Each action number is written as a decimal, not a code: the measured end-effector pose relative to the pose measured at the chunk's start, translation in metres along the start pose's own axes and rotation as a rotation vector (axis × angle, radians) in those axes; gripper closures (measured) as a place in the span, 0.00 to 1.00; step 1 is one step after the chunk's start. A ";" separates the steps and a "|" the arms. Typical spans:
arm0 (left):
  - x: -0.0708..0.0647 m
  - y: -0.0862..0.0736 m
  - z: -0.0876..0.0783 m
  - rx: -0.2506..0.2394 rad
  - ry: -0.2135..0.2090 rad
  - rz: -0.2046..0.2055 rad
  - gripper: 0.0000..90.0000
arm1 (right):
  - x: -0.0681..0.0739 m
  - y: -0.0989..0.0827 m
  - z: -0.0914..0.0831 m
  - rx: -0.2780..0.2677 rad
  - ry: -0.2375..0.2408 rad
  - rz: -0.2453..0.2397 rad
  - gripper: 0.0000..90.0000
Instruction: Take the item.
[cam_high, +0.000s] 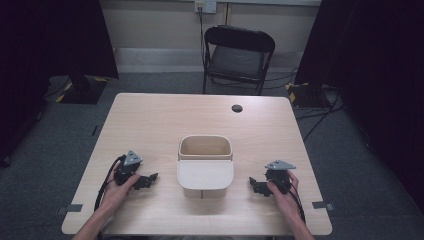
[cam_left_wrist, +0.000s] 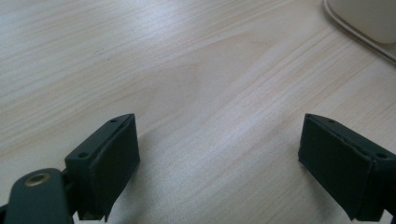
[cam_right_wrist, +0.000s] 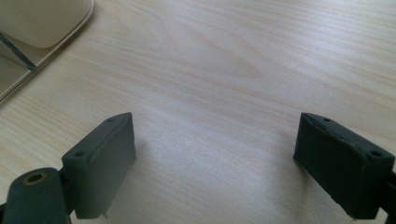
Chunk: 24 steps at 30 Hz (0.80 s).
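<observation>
A lab-like recording room: black curtains (cam_high: 60, 40), taped floor, lone table (cam_high: 165, 115), folding chair (cam_high: 239, 57).

Table (cam_high: 150, 120): pale wood, fine straight grain. Bin (cam_high: 205, 165) at centre: cream-beige, lid paler. Left hand-held gripper (cam_high: 150, 178) at 8 o'clock and right hand-held gripper (cam_high: 255, 184) at 4 o'clock: black, each topped with a grey plate. Chair (cam_high: 239, 55) at 12 o'clock: black. Floor (cam_high: 45, 150): dark grey.

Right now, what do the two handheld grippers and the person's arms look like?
Both the left gripper and the right gripper are black, each topped by a grey three-cornered plate, with blocky dark jaws and a black cable trailing back along the forearm. The forearms show no sleeves.
</observation>
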<state>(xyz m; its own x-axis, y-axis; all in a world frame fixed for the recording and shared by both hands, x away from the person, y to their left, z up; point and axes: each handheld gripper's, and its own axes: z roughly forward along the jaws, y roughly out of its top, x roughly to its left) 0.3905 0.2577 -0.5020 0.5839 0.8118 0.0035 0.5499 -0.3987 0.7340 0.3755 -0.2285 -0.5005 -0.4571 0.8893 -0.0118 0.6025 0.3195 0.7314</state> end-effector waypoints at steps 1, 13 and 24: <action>0.000 0.000 0.000 0.000 0.000 -0.002 0.13 | 0.000 0.000 0.000 -0.001 0.001 -0.001 0.13; 0.000 0.000 0.000 0.000 0.001 -0.006 0.13 | 0.002 0.002 -0.004 0.026 0.020 0.003 0.16; -0.001 0.000 0.000 0.000 0.000 -0.008 0.13 | 0.004 0.009 -0.019 -0.046 0.092 0.033 0.16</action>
<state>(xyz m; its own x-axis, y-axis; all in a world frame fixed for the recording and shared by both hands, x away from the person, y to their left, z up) 0.3901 0.2573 -0.5020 0.5795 0.8150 -0.0023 0.5544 -0.3921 0.7341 0.3672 -0.2284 -0.4812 -0.4973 0.8644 0.0740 0.5888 0.2736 0.7606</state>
